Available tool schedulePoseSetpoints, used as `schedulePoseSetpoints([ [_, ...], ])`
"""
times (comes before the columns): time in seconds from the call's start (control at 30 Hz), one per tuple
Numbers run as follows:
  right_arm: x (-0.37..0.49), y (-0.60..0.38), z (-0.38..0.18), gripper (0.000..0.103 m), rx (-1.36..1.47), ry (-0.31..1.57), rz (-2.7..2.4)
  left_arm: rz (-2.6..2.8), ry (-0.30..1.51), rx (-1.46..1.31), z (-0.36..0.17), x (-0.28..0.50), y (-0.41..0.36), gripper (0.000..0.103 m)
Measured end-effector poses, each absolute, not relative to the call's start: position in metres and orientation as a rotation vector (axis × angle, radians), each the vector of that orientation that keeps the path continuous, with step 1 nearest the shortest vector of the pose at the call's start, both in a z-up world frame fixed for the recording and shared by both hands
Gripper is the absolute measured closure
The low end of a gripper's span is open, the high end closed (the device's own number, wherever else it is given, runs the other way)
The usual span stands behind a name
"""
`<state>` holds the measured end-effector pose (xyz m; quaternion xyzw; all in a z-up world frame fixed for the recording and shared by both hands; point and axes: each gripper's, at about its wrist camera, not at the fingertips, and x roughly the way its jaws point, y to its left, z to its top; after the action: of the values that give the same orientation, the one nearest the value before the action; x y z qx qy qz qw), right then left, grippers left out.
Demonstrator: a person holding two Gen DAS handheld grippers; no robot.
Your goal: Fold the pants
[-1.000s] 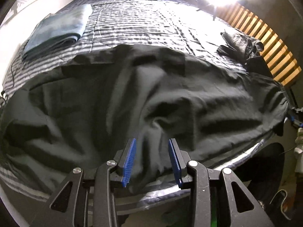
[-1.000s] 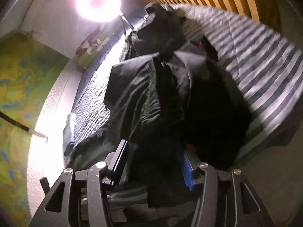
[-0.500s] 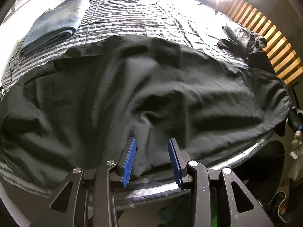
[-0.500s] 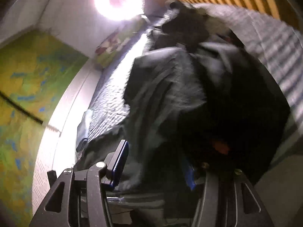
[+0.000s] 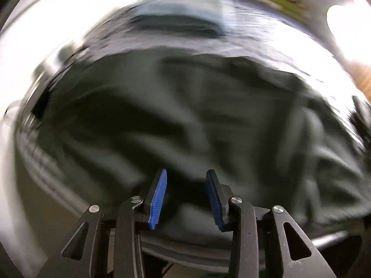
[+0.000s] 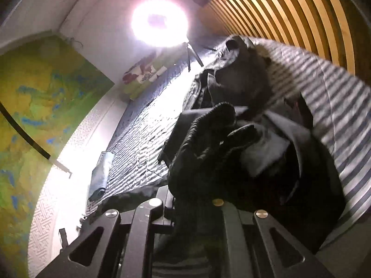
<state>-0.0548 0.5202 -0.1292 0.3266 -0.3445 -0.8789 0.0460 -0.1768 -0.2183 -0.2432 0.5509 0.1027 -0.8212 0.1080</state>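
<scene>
Pants point(image 6: 208, 148) bunched in right gripper point(image 6: 192, 192) only.

- Left wrist view: heavy motion blur, glare blown out beyond the left gripper point(image 5: 186, 195).
- Right wrist view: sharp, ring light point(image 6: 159, 22) flaring above, edges bowed.

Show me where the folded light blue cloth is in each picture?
Left wrist view: the folded light blue cloth lies at the top middle, blurred, beyond the dark pants.
Right wrist view: it lies low on the left, by the bed's edge.
Shared landmark: the striped bedspread under it.
</scene>
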Motion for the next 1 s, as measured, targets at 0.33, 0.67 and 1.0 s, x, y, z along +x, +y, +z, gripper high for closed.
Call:
schedulePoseSetpoints([
  [0.33, -0.044, 0.546, -0.145, 0.093, 1.204, -0.939, -2.854, -2.410, 0.301, 1.646, -0.256, -0.179, -0.235, 0.063],
  [0.67, 0.007, 0.528, -0.123, 0.080, 1.426, -0.756, -2.827, -2.602, 0.240, 1.558, -0.204, -0.186, -0.191, 0.063],
  [1.0, -0.097, 0.358, -0.033, 0.073, 1.160, -0.223, -2.663, -2.789, 0.265, 1.513, -0.197, -0.271, -0.150, 0.063],
])
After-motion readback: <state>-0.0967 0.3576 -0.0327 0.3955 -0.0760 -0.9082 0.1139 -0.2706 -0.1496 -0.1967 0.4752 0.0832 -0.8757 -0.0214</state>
